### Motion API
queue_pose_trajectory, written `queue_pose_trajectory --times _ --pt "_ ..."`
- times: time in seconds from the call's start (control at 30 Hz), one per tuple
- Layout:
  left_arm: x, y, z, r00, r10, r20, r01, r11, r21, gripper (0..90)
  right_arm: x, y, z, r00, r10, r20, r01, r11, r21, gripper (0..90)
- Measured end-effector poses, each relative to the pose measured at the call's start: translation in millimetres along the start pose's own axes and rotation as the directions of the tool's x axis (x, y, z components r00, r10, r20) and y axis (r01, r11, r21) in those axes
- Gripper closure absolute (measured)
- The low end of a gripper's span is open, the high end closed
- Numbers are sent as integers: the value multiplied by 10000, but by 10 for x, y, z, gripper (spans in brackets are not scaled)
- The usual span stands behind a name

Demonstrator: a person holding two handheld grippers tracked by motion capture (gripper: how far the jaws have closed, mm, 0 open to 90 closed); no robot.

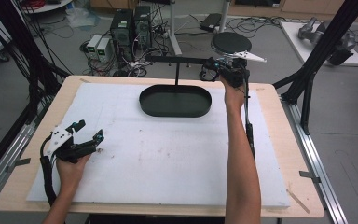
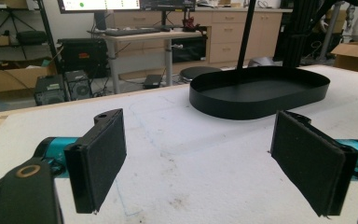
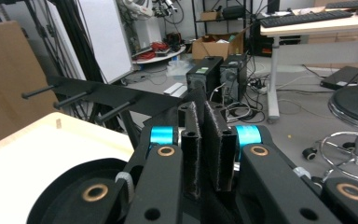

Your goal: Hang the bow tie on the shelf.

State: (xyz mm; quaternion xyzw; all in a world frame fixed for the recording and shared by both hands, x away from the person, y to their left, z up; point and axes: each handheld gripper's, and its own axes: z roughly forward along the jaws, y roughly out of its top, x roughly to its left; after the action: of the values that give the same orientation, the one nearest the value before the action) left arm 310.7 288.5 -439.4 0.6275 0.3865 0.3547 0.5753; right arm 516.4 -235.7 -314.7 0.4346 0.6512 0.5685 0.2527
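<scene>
A black oval tray (image 1: 175,112) lies at the far middle of the white mat (image 1: 168,158). A thin post rises from it and carries a black crossbar (image 1: 177,59) with pegs (image 3: 74,99). My right gripper (image 1: 214,71) is held up at the bar's right end, beyond the tray's far right rim. In the right gripper view its pads (image 3: 204,112) stand almost together, shut, and I make out nothing between them. My left gripper (image 1: 89,129) rests low at the mat's left side, open with nothing between its pads (image 2: 198,140), and faces the tray (image 2: 242,109).
The mat covers a wooden table (image 1: 279,140). Black frame posts (image 1: 324,42) stand at both far corners. Beyond the far edge are computer towers (image 1: 130,28), cables and a round stool (image 1: 230,43) on the floor.
</scene>
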Motion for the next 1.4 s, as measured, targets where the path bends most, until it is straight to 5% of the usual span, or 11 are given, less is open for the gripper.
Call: queue_pose_trajectory --times 0.53,1.0,1.4 --pt "0 0 0 10000 0 10 0 10000 -7 183 -38 -89 60 9998 206 65 -208 9995 247 842" --pt "1 -1 3 10000 -4 26 4 10000 -29 183 -38 44 -143 9996 193 183 -187 9992 -359 645" --pt "-1 -1 3 10000 6 61 -6 10000 -10 183 127 261 -488 9927 -1151 359 1171 9913 -594 362"
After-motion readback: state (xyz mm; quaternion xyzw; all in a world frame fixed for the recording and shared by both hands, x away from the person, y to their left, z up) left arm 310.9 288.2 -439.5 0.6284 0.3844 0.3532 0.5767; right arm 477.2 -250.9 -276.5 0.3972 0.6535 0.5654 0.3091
